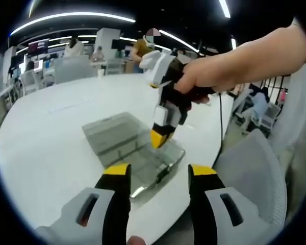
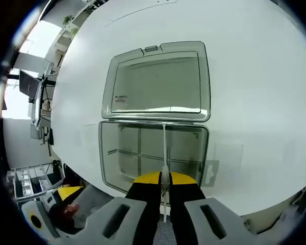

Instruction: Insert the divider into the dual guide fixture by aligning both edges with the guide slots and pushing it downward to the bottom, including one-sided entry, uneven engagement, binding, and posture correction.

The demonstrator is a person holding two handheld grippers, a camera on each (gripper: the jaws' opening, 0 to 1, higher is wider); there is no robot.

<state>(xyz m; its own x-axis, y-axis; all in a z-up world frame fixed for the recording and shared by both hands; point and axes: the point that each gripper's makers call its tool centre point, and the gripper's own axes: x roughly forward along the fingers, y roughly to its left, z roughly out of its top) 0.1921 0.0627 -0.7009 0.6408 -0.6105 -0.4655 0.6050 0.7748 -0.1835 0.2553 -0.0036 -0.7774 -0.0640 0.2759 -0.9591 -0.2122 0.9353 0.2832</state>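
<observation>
A clear plastic box (image 2: 122,153) lies on the white table (image 2: 255,102) with its lid (image 2: 158,84) folded open behind it. Thin partitions cross its inside. My right gripper (image 2: 165,178) points down into the box and is shut on a thin pale divider (image 2: 164,145), seen edge-on, which runs across the box's middle toward the hinge side. In the left gripper view a hand holds the right gripper (image 1: 160,138) with its yellow tips over the box (image 1: 122,140). My left gripper (image 1: 160,173) is open at the box's near edge, holding nothing.
The table edge runs close to the box's near side, with a grey chair (image 1: 255,168) beside it. A small clear tab (image 2: 211,172) lies right of the box. The left gripper's yellow tip (image 2: 69,193) shows off the table edge. Desks and people fill the background.
</observation>
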